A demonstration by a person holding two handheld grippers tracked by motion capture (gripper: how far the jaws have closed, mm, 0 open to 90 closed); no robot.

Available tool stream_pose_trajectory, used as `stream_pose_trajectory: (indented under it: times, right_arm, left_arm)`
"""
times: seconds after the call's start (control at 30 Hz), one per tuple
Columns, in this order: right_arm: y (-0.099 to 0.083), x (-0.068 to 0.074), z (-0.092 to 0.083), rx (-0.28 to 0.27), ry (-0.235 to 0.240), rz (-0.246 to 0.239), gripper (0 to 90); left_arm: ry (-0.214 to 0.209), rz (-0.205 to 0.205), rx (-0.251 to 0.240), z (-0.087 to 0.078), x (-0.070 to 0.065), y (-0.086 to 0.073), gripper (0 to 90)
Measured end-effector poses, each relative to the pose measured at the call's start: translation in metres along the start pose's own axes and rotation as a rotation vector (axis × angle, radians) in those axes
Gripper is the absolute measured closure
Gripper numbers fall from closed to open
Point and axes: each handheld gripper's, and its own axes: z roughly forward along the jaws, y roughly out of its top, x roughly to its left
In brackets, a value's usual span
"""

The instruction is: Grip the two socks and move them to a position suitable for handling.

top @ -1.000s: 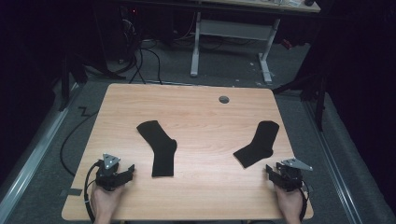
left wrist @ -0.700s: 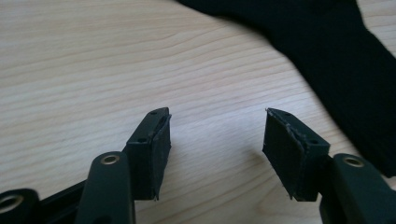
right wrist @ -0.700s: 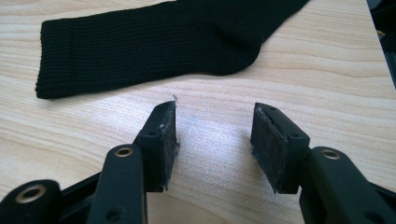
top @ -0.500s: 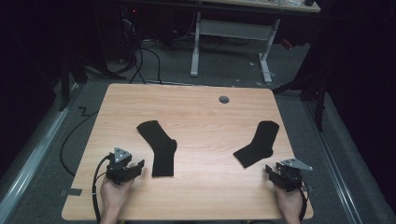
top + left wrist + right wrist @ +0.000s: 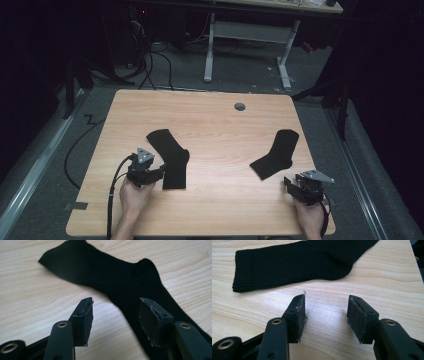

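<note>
Two black socks lie flat on the wooden table (image 5: 215, 125). The left sock (image 5: 170, 156) (image 5: 120, 277) is right in front of my left gripper (image 5: 159, 173) (image 5: 115, 312). Its jaws have just been closing a little but still stand apart, with bare wood between the pads and the sock's edge under the right-hand jaw. The right sock (image 5: 278, 154) (image 5: 292, 262) lies a short way beyond my right gripper (image 5: 289, 183) (image 5: 326, 312), which rests open near the table's front right corner with nothing between its pads.
A round grommet hole (image 5: 240, 106) sits near the table's far edge. Bare wood stretches between the two socks. The left gripper's cable (image 5: 114, 195) trails off the front edge. A white desk frame (image 5: 245, 30) and cables stand on the floor behind.
My left gripper has moved right and forward across the table up to the left sock's lower end. The right gripper and both socks have stayed where they were.
</note>
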Motion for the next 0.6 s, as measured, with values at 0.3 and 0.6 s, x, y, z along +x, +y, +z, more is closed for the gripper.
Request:
stream_pose_trajectory:
  times: [0.3, 0.6]
  right_arm:
    - [0.000, 0.000, 0.000, 0.000, 0.000, 0.000, 49.3]
    - [0.000, 0.000, 0.000, 0.000, 0.001, 0.000, 49.1]
  left_arm:
    - [0.009, 0.019, 0.018, 0.020, -0.008, 0.018, 44.7]
    - [0.033, 0.040, 0.062, 0.042, -0.012, 0.027, 45.8]
